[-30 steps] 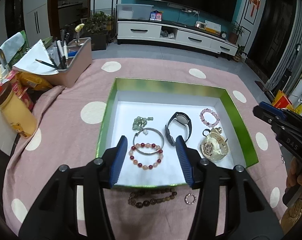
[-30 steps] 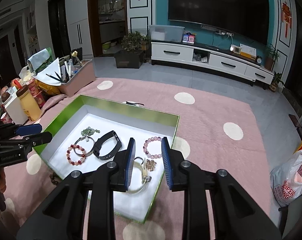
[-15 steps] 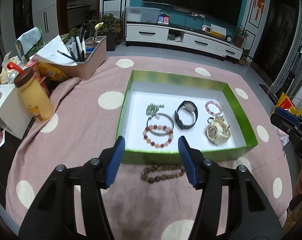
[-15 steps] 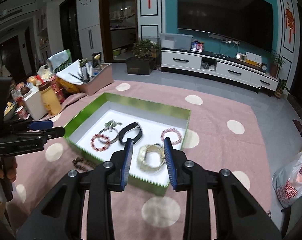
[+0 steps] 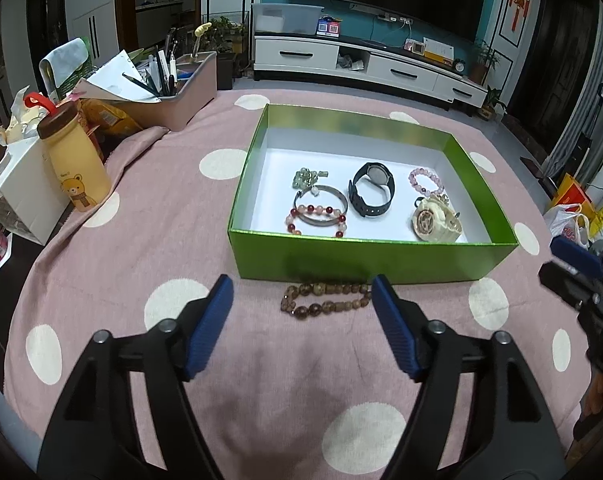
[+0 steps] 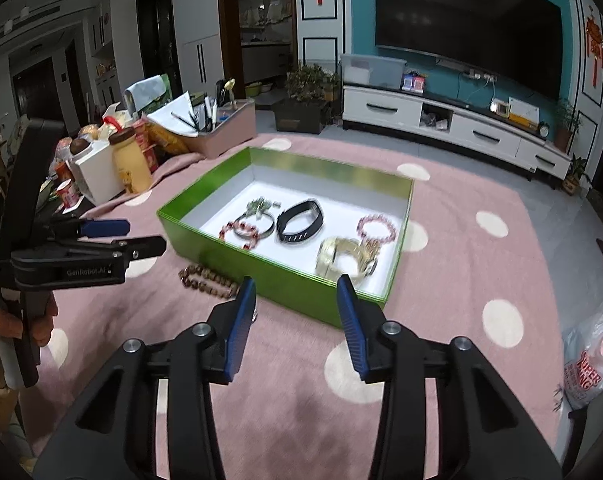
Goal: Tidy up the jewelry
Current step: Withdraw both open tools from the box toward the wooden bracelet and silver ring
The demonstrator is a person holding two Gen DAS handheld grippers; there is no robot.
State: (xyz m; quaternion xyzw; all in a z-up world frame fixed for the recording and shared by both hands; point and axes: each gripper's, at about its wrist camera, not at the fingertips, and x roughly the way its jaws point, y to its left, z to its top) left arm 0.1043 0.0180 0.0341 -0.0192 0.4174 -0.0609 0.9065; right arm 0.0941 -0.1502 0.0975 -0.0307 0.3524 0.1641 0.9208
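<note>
A green box (image 5: 361, 256) (image 6: 205, 196) on the pink dotted cloth holds a jade charm (image 5: 307, 178), a silver bangle (image 5: 321, 204), a red bead bracelet (image 5: 317, 220), a black watch (image 5: 371, 194) (image 6: 301, 222), a pink bead bracelet (image 5: 425, 182) and a cream watch (image 5: 435, 220) (image 6: 345, 258). A brown bead bracelet (image 5: 325, 300) (image 6: 209, 278) lies on the cloth against the box's near wall. My left gripper (image 5: 301, 286) (image 6: 141, 236) hovers just short of it, jaws opening, nothing between them. My right gripper (image 6: 296, 280) (image 5: 569, 264) hangs before the box's near right corner, jaws opening and empty.
A pink organiser (image 5: 169, 100) with pens and papers stands at the back left. Beside it are a yellow bear bottle (image 5: 75, 164) and a white box (image 5: 21, 192). A plastic bag (image 6: 593, 360) sits on the floor to the right. A hand (image 6: 5, 320) holds the left gripper.
Both grippers have drawn back from over the box toward the near side of the table. Their jaws stand wider apart. The brown bracelet now lies just ahead of the left fingers.
</note>
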